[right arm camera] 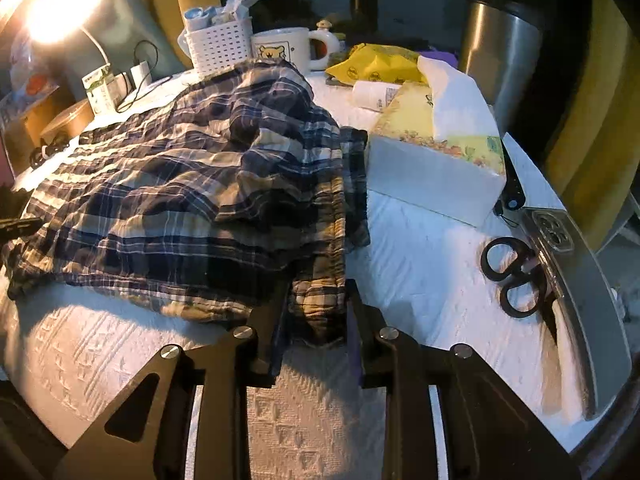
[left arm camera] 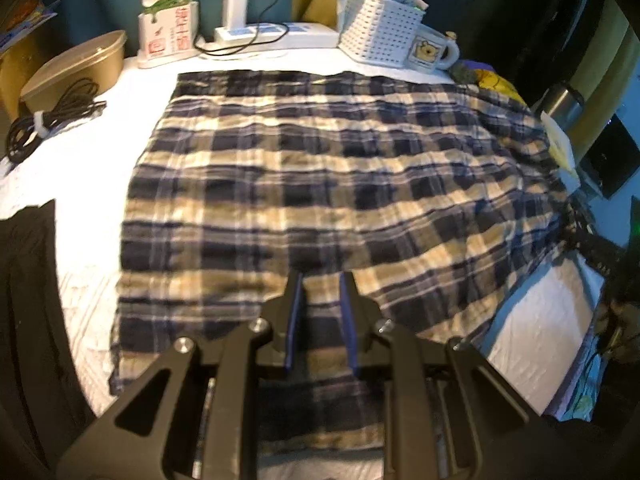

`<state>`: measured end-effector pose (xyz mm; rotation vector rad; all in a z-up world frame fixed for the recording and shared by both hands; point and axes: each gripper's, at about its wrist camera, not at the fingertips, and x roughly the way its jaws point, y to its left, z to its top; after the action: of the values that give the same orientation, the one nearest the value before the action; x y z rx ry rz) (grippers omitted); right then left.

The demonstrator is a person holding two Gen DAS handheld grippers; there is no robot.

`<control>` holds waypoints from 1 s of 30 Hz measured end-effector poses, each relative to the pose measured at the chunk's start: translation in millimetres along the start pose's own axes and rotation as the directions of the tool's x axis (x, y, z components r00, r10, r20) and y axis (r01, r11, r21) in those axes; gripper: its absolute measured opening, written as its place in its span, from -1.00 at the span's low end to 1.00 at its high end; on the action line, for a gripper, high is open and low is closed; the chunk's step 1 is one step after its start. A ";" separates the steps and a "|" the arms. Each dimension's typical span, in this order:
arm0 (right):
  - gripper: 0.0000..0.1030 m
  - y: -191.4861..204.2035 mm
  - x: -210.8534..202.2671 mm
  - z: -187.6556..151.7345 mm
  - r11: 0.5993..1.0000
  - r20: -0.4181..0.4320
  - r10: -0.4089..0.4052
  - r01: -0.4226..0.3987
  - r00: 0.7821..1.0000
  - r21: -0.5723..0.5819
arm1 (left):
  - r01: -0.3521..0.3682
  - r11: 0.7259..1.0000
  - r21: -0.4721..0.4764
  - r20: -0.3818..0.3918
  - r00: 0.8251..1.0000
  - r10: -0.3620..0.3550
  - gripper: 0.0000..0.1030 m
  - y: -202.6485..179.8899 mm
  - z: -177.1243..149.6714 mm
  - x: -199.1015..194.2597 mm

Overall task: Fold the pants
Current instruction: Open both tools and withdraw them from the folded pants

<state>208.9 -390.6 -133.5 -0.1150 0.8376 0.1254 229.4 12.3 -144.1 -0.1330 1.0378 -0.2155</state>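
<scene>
Plaid pants in navy and beige lie spread across a white textured table cover. My left gripper hovers over their near middle, jaws a small gap apart, with flat cloth visible below and nothing pinched. In the right wrist view the pants are rumpled, with a bunched edge hanging toward the near right. My right gripper straddles that bunched edge, which fills the space between the two fingers. The cloth rests slack on the cover, and the pads do not visibly squeeze it.
A tissue box, black scissors and a steel flask stand right of the pants. A white basket, bear mug and charger strip line the back. A gold bowl and coiled cable are at the left.
</scene>
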 end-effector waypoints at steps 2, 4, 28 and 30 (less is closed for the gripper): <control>-0.19 -3.5 -9.6 5.0 1.000 0.022 -0.012 0.012 1.000 -0.003 | -0.019 1.000 0.001 0.009 1.000 0.019 -0.62 3.5 -3.1 -4.1; -0.14 -8.0 -19.6 10.6 1.000 0.057 -0.007 0.006 0.998 0.012 | -0.038 0.999 -0.008 0.026 0.999 0.038 -0.62 10.8 -4.9 -10.2; 0.30 -1.7 -27.6 10.4 0.993 0.047 -0.050 0.045 0.998 0.105 | -0.060 0.997 -0.054 0.219 0.973 0.071 0.03 51.1 -7.5 -61.9; 0.39 -0.7 -31.7 5.4 0.992 0.048 -0.033 0.027 0.998 0.124 | -0.058 0.998 -0.034 0.228 0.972 0.064 0.35 44.3 -4.8 -61.5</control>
<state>191.9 -392.6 -106.2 -0.0079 0.7911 0.0479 200.2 70.0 -104.3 -0.1466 0.8139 -0.1271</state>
